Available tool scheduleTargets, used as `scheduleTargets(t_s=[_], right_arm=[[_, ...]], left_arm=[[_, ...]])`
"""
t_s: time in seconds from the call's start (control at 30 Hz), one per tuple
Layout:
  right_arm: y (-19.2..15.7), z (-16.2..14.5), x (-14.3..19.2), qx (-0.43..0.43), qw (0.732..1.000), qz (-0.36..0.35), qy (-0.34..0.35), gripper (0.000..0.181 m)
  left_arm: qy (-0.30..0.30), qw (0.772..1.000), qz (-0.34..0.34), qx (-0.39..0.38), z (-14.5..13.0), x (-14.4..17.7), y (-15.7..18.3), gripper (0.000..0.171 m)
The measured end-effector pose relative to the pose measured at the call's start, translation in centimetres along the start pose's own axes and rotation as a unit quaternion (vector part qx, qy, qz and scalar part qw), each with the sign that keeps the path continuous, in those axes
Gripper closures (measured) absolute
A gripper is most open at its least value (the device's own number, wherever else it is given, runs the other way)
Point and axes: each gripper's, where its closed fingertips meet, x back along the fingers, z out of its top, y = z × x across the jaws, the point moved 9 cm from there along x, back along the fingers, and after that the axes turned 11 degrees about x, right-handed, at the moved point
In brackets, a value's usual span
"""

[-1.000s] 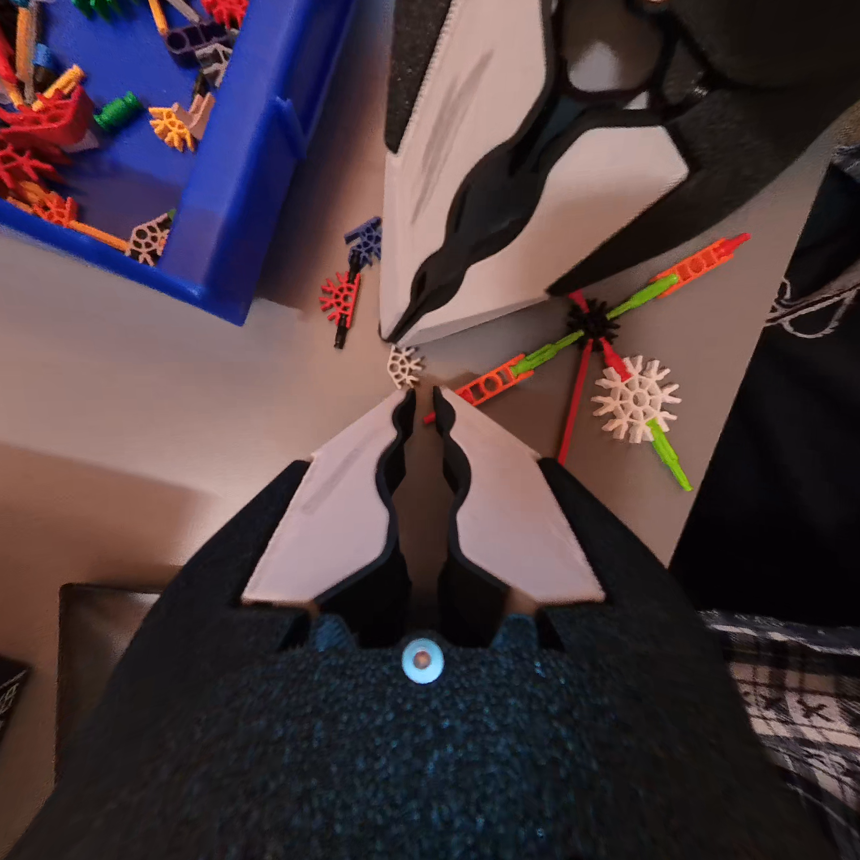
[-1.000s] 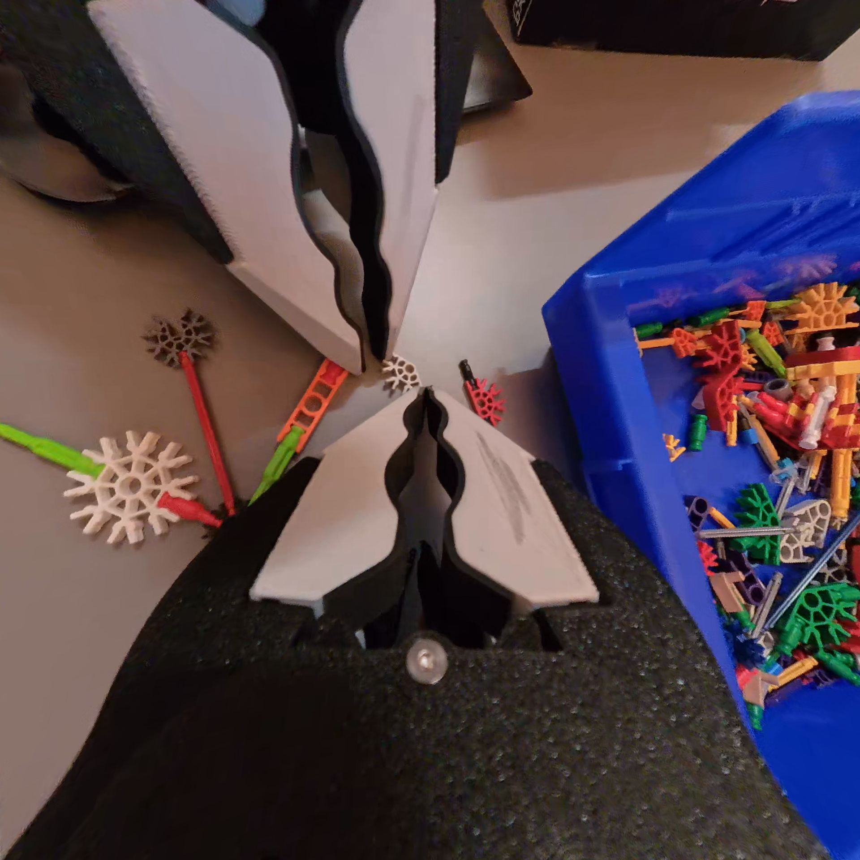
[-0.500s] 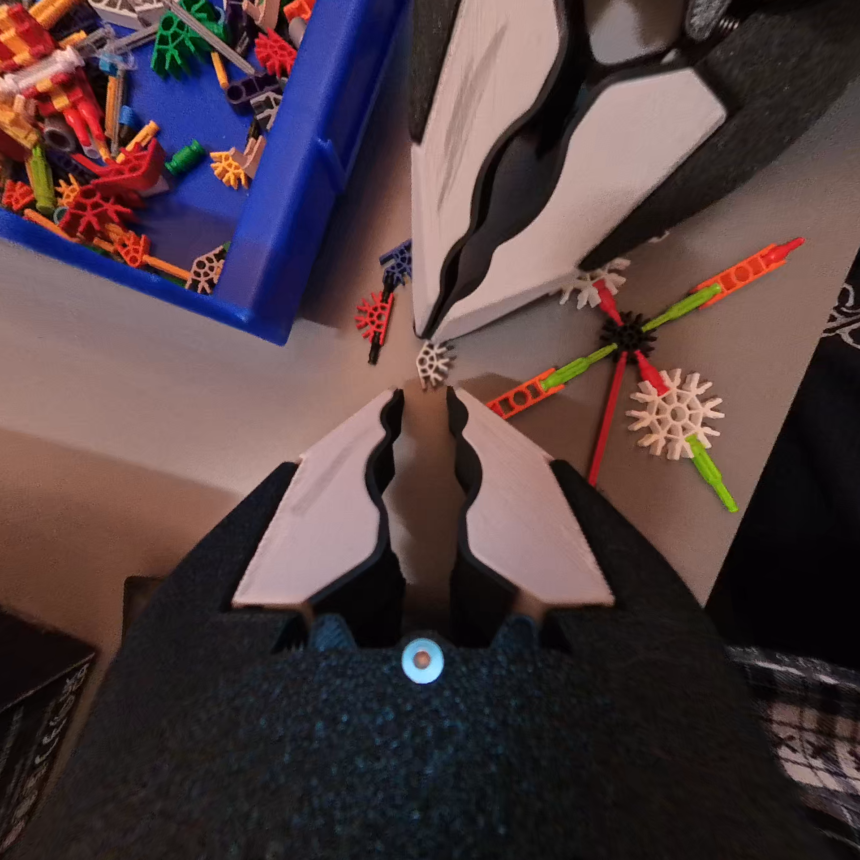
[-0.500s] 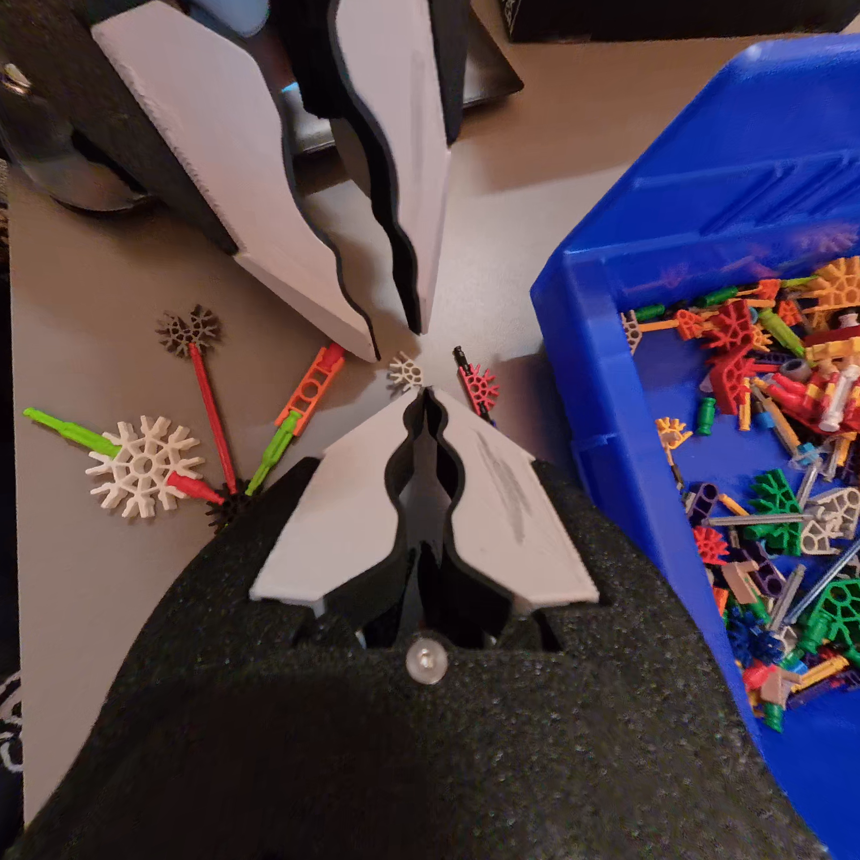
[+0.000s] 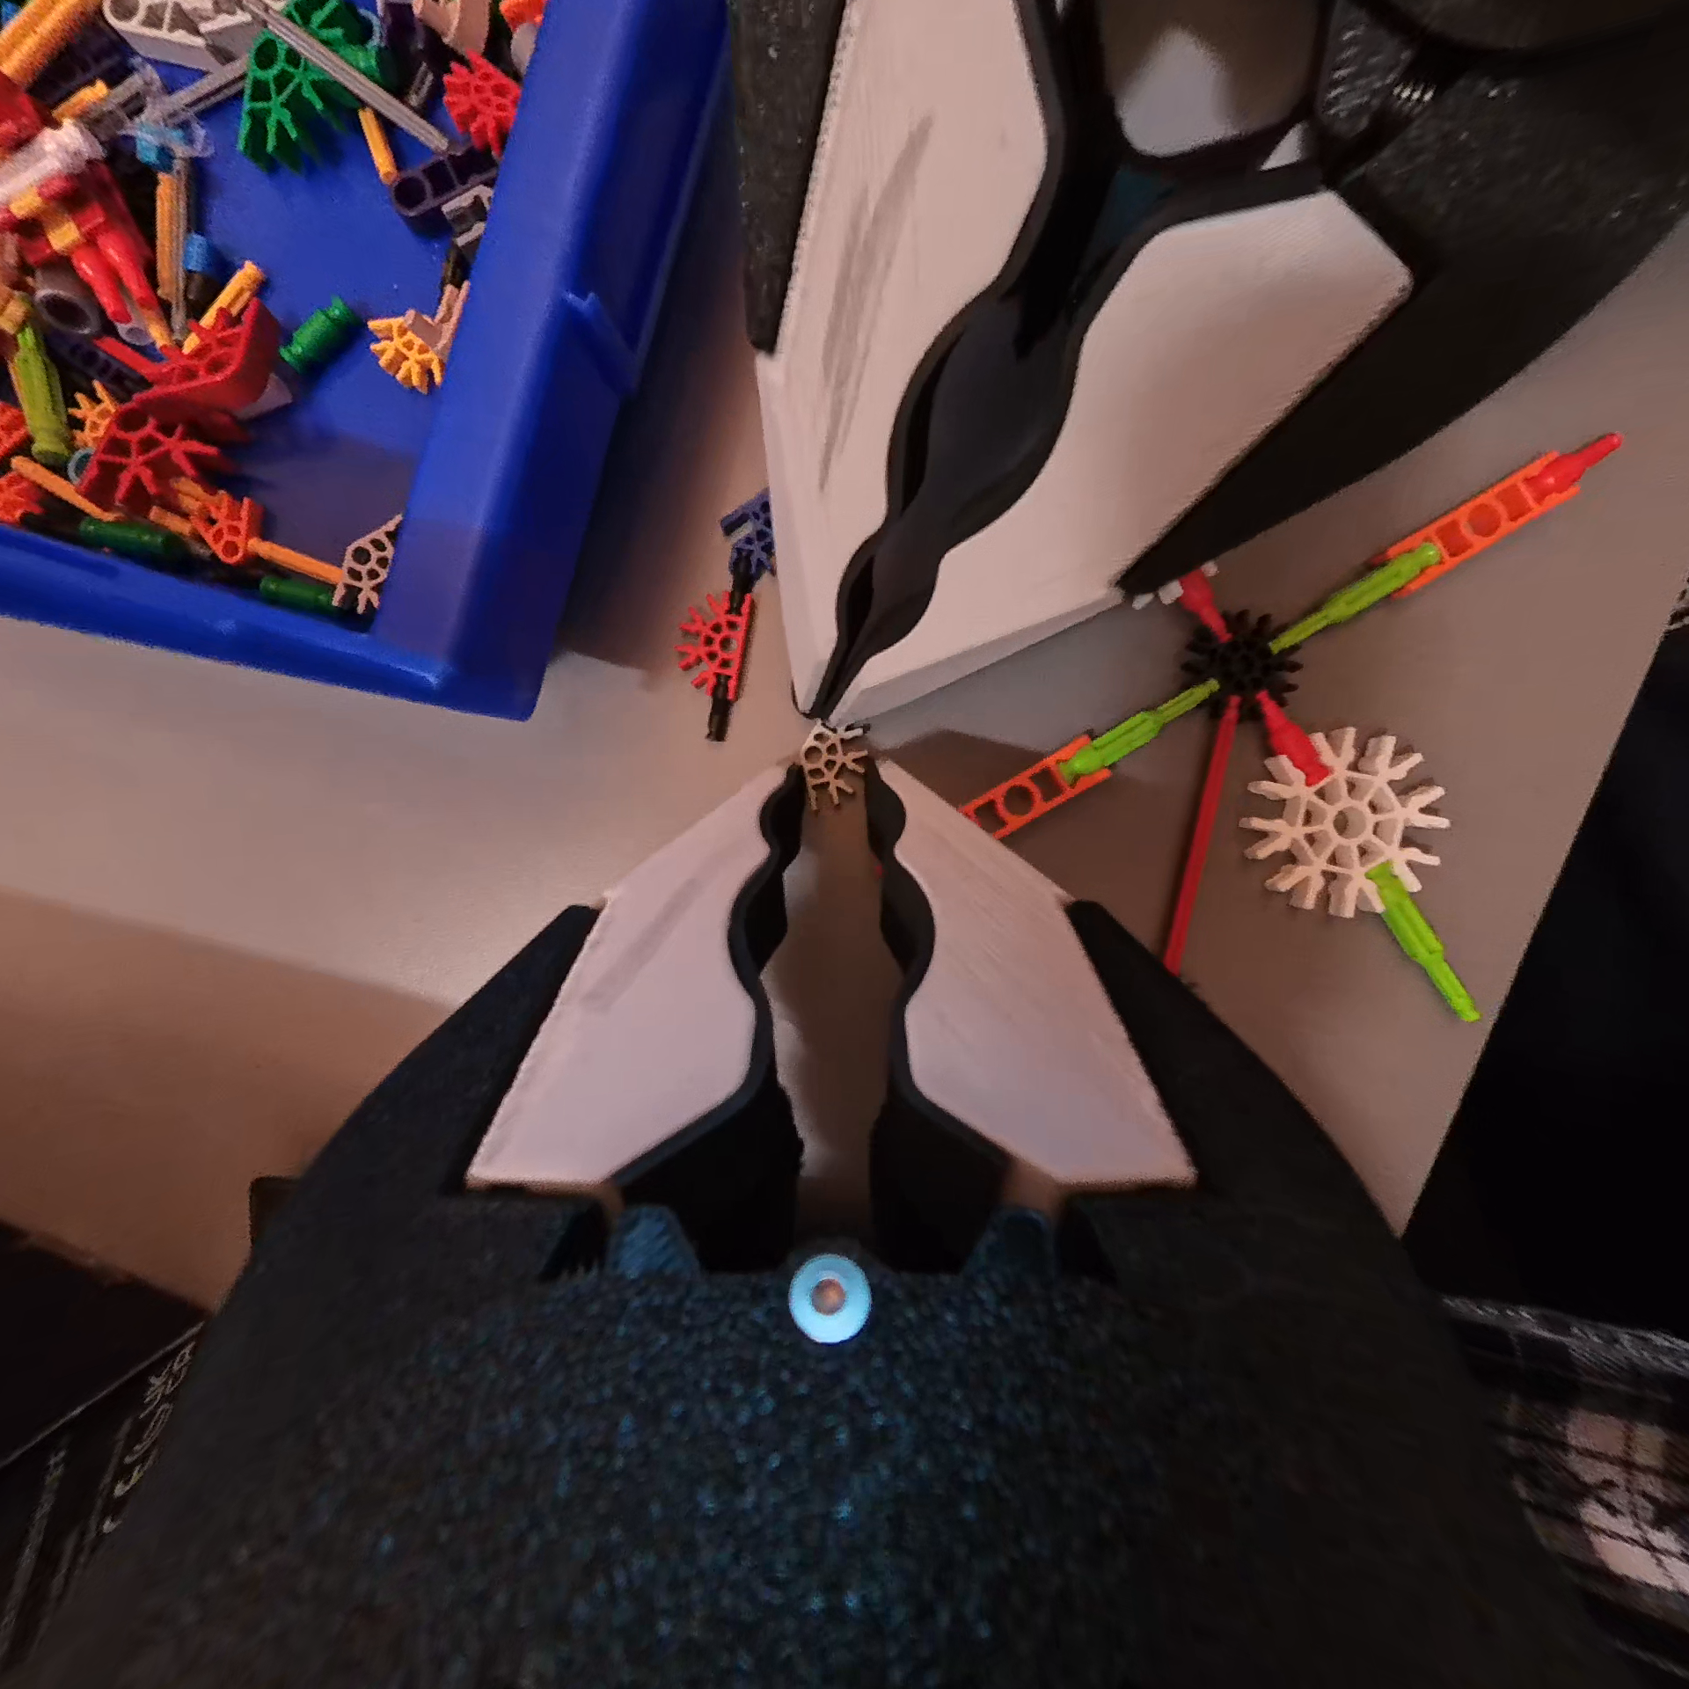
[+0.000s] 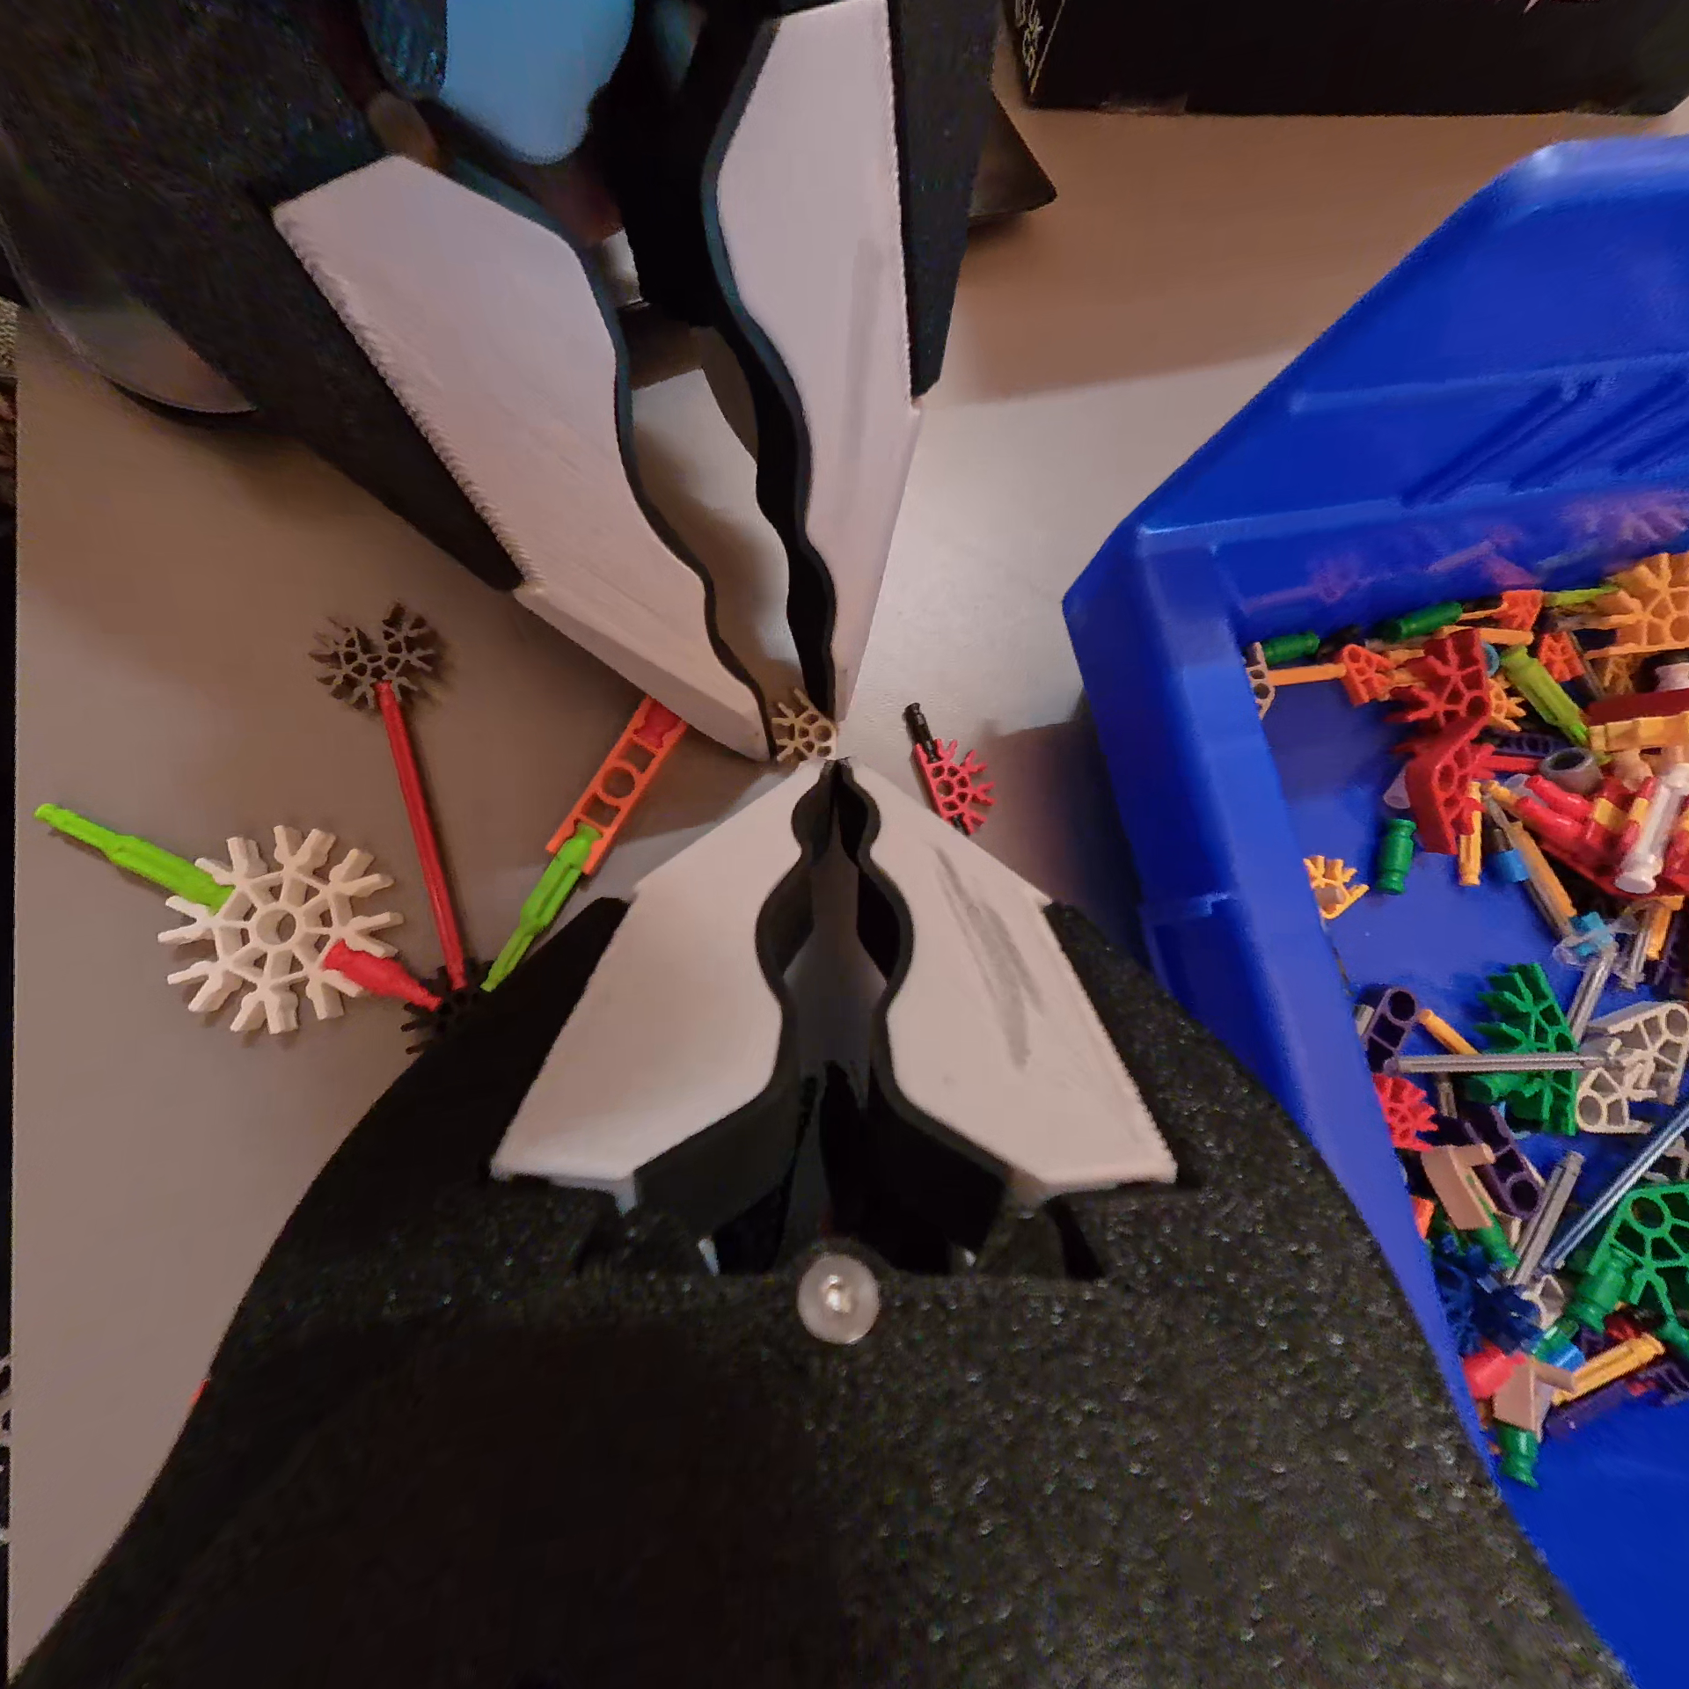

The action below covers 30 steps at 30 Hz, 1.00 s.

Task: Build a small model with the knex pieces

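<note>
A small tan connector [image 5: 832, 766] lies on the grey table [image 5: 274, 777]. My left gripper [image 5: 830, 793] is closed on it, with a fingertip against each side. In the right wrist view the connector [image 6: 802, 728] sits between the left gripper's [image 6: 797, 724] tips. My right gripper [image 6: 836, 777] is shut and empty. Its tip points at the connector from the opposite side and almost touches it, as the left wrist view [image 5: 823, 708] also shows.
A blue bin [image 5: 493, 439] of mixed toy rods and connectors stands beside the grippers [image 6: 1188, 731]. A red connector on a black rod [image 5: 717, 640] lies nearby. A black hub [image 5: 1238, 653] joins green and red rods, orange links and a white snowflake connector [image 5: 1343, 823]. The table edge is just beyond. The tips of both grippers are at nearly the same place.
My left gripper opened a little, moved forward around the tan connector and closed on it. The right gripper stayed shut at the connector's far side.
</note>
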Motion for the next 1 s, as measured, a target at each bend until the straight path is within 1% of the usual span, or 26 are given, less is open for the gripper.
scheduleTargets(t_s=[0.03,0.23,0.37,0.63,0.77,1.0], right_arm=[[0.1,0.0,0.1,-0.001,1.0,-0.002,0.002,0.181],[1.1,-0.3,1.2,-0.02,0.999,-0.028,0.019,0.181],[1.4,-0.6,1.2,-0.024,0.999,-0.036,0.017,0.181],[1.4,-0.6,0.8,-0.019,0.999,-0.043,0.013,0.181],[1.5,-0.6,0.8,-0.02,0.999,-0.043,0.013,0.181],[1.4,-0.6,0.5,-0.017,0.999,-0.042,0.008,0.181]], left_arm=[[0.003,1.0,0.006,0.0,0.0,0.0,-0.1,0.16],[0.021,0.999,0.023,0.025,0.0,0.7,-0.4,0.16],[0.032,0.998,0.048,0.041,0.2,0.8,-1.1,0.16],[0.011,0.997,0.063,0.054,0.0,0.2,-1.5,0.159],[0.025,0.996,0.066,0.051,0.2,0.3,-1.4,0.16],[0.018,0.997,0.061,0.051,0.3,0.1,-1.2,0.16]])
